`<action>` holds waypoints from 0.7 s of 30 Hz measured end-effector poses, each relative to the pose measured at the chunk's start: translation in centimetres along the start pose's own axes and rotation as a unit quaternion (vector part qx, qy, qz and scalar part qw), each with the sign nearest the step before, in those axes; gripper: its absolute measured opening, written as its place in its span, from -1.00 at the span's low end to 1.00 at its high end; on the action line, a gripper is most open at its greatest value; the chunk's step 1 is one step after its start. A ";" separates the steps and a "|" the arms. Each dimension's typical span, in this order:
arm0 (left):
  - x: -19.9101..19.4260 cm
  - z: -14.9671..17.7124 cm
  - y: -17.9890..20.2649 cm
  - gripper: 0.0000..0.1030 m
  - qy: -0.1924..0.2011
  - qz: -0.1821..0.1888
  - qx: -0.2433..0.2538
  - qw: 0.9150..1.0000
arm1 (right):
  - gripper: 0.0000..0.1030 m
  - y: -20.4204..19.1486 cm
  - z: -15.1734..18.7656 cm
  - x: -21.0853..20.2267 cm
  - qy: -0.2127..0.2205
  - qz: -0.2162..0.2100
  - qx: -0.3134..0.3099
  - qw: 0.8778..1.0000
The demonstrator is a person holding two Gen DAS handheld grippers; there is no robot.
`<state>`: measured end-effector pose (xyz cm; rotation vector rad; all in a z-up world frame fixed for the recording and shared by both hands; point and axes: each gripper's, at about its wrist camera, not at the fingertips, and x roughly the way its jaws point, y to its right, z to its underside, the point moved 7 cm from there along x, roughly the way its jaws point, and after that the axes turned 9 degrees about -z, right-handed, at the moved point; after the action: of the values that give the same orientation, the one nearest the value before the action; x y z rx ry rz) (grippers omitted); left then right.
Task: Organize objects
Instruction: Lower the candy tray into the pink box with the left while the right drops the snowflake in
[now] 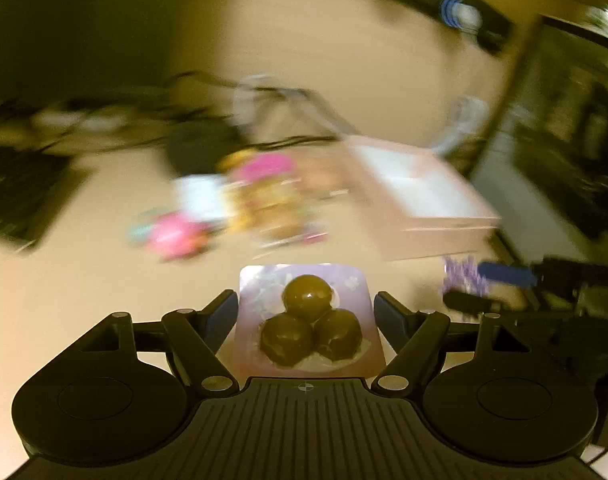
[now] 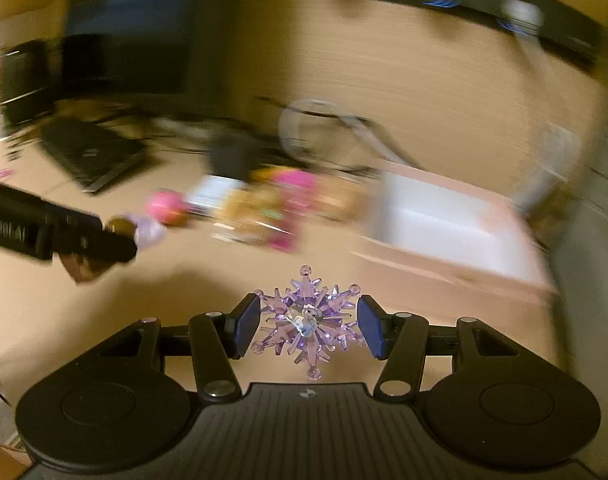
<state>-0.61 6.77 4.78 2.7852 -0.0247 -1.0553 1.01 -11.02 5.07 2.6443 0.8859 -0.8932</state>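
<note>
Between the pads of my left tool (image 1: pixel 305 314) sits a lilac packet of three chocolate balls (image 1: pixel 308 322), pinched by its edges. My right tool (image 2: pixel 308 326) likewise clamps a purple crystal snowflake (image 2: pixel 307 320). Both are carried above the counter (image 2: pixel 104 320). Ahead and to the right lies the pink box (image 2: pixel 443 220), which I judge nearer my right tool, beyond blurred toys (image 2: pixel 272 204).

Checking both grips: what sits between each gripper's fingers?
Left wrist view: a purple card of three brown balls. Right wrist view: a purple snowflake ornament.
</note>
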 end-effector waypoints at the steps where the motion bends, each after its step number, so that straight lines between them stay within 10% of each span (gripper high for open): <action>1: 0.6 -0.6 1.5 0.55 0.004 0.013 0.010 1.000 | 0.04 1.4 0.7 -1.0 0.000 0.018 0.016 1.000; 10: 8.3 -11.1 13.1 0.60 0.103 0.108 0.046 0.988 | 0.04 7.8 4.6 -7.4 0.024 0.093 0.120 0.988; 12: 12.2 -12.0 14.5 0.51 0.069 0.076 0.063 0.993 | 0.04 8.1 4.6 -7.4 0.028 0.092 0.129 0.987; 21: 10.2 -10.4 10.2 0.41 0.100 0.053 0.028 0.993 | 0.04 8.6 0.9 -4.5 0.053 0.077 0.130 0.987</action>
<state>14.37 -2.56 7.33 2.8891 -0.1791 -0.7587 2.88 -20.33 7.16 2.9591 0.6115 -0.8897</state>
